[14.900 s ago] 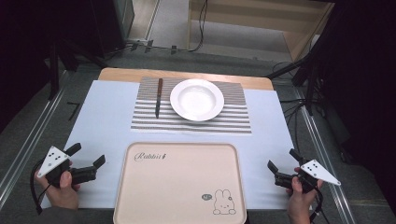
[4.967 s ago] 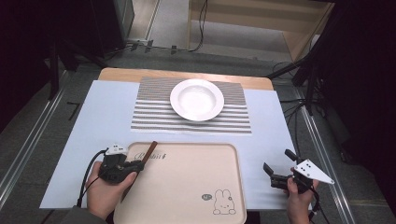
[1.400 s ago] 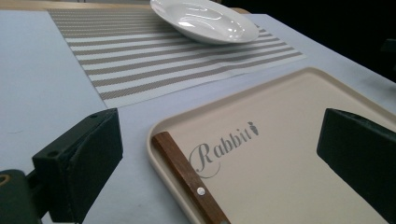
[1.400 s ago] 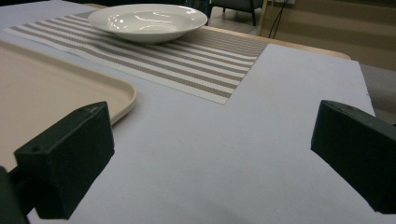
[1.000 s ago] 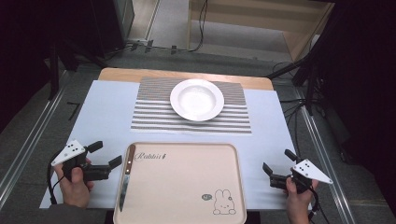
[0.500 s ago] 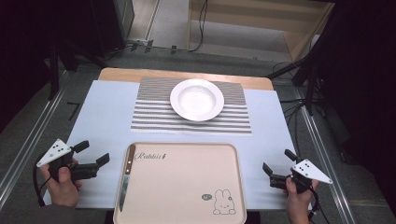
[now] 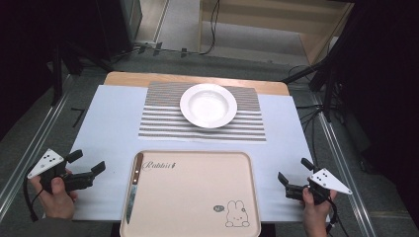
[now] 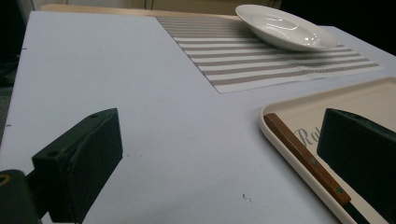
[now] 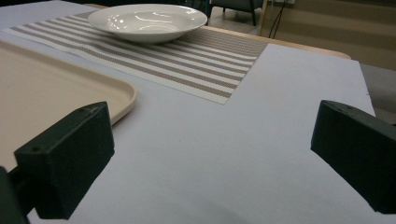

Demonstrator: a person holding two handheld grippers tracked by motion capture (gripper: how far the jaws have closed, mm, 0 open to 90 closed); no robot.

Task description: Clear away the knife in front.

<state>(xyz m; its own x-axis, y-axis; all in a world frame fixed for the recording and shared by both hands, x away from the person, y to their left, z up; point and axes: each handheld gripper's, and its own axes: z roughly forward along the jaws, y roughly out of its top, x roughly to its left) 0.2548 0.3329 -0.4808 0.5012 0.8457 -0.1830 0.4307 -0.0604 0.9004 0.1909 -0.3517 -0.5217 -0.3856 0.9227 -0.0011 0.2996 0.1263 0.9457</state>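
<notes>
Inspector A: Any legible marking?

Inspector B: One. The beige tray (image 7: 197,192) carries a brown script word along its far left corner, just beside the knife (image 7: 133,185); it appears to read "Rabbit", the last characters unclear.

Inspector A: Anything else on it?

Inspector B: A small oval mark beside the printed rabbit figure (image 7: 236,216) near the front right corner; its lettering is too small to read.

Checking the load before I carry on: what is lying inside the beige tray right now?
Inside the beige plastic tray, a wooden-handled knife lies along its left edge, blade toward the person. The rest shows bare printed surface. Whatever is beneath the tray is covered.
</notes>
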